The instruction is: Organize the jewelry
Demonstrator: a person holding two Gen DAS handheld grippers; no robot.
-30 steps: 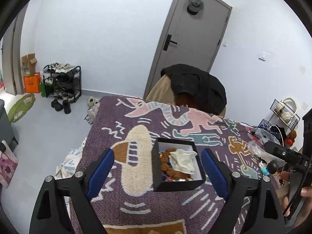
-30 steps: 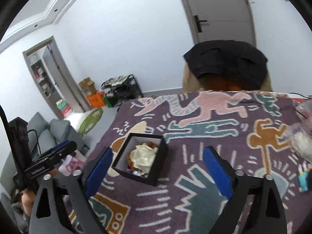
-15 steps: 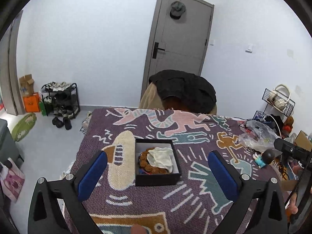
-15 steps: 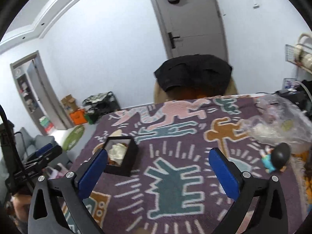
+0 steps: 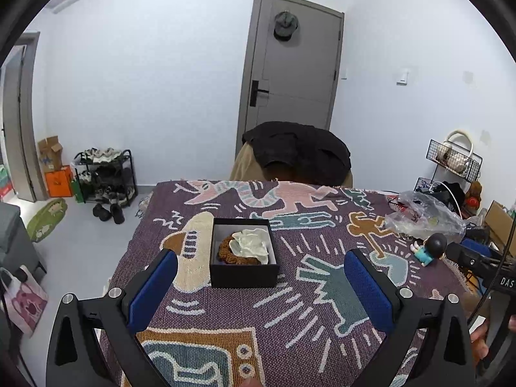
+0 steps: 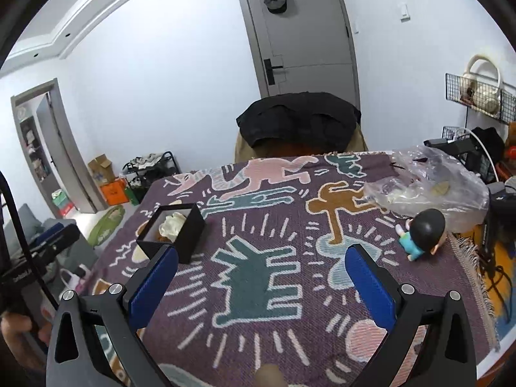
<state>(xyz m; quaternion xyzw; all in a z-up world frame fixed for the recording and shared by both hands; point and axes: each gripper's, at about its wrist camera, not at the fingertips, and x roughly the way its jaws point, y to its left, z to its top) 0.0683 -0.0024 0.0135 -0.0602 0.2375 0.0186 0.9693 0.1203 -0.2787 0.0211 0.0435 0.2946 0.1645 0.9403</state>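
Note:
A black open jewelry box sits on the patterned purple cloth, holding a brown beaded piece and a pale crumpled item. My left gripper hovers just short of the box, open wide, nothing between its blue pads. In the right wrist view the same box lies left of centre, beyond my left finger. My right gripper is open and empty above the cloth.
A small figurine and a clear plastic bag lie at the table's right. A chair with a dark jacket stands behind the table. The other hand-held gripper shows at the right edge. A shoe rack stands by the wall.
Both grippers drew back from the box, which now looks smaller and farther. The left jaws spread a little wider. The right view swung to the right, bringing the figurine and bag in.

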